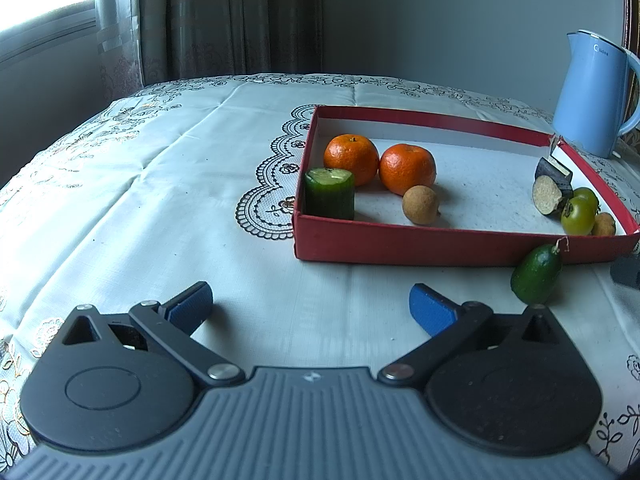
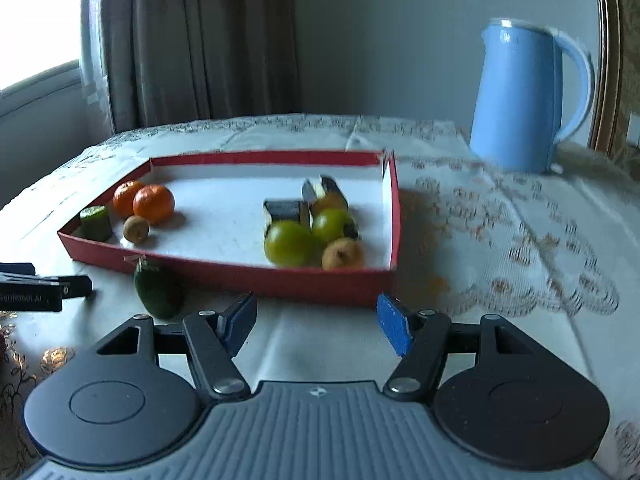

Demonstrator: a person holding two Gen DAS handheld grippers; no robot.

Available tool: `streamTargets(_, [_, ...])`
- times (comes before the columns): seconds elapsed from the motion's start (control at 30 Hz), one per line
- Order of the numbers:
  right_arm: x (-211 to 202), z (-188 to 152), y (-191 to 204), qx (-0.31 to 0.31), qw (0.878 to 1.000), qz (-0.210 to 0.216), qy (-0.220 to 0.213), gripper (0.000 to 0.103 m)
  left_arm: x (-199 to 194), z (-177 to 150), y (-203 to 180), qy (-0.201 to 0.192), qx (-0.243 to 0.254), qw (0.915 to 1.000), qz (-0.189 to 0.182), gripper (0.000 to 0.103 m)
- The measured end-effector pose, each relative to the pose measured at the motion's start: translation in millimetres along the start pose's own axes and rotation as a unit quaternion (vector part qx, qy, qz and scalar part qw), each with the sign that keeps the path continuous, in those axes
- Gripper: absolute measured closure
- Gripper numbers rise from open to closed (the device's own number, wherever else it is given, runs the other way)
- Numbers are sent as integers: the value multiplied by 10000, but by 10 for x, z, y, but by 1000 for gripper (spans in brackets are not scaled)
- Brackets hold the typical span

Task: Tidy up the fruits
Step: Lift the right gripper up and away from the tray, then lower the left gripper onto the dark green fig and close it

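Observation:
A red tray [image 1: 400, 246] [image 2: 256, 278] holds two oranges [image 1: 351, 159] [image 2: 153, 204], a cucumber piece [image 1: 330, 194] [image 2: 96, 222], a brown longan [image 1: 421, 205] [image 2: 136, 229], eggplant pieces [image 1: 550, 194] [image 2: 286, 210], two green tomatoes [image 1: 577, 216] [image 2: 289, 243] and another longan [image 2: 342, 255]. A small green fruit [image 1: 536, 274] [image 2: 158, 290] lies on the cloth outside the tray's front wall. My left gripper [image 1: 310, 312] is open and empty, in front of the tray. My right gripper [image 2: 316, 326] is open and empty, just in front of the tray, right of the green fruit.
A blue kettle [image 1: 592, 96] [image 2: 524, 100] stands behind the tray at the right. The table has a white lace-patterned cloth [image 1: 160, 184]. The left gripper shows at the left edge of the right wrist view [image 2: 40, 286]. Curtains and a window are behind.

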State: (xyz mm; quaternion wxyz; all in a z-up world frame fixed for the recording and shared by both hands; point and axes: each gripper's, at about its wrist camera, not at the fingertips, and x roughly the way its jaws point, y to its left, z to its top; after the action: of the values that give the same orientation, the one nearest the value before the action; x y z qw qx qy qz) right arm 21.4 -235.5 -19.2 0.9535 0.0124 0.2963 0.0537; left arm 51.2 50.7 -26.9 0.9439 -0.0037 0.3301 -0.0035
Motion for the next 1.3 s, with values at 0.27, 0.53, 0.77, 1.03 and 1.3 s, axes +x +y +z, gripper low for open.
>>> streamTargets(0.27, [90, -61, -21, 20, 9999, -5, 130, 37, -112, -30, -100, -92, 246, 9996, -126, 0])
streamTargets(0.53, [101, -78, 22, -88, 9999, -43, 120, 35, -316, -8, -468, -362, 583, 9964, -496, 0])
streamTargets(0.77, [111, -72, 18, -99, 9999, -6, 139, 32, -332, 48, -705, -228, 551, 9954, -749, 4])
streamTargets(1.03, [106, -77, 11, -115, 9998, -5, 140, 30, -163, 73, -903, -4, 575, 9953, -775, 20])
streamTargets(1.3, [111, -83, 15, -126, 9998, -19, 142, 29, -102, 81, -969, 62, 582, 9944, -875, 43])
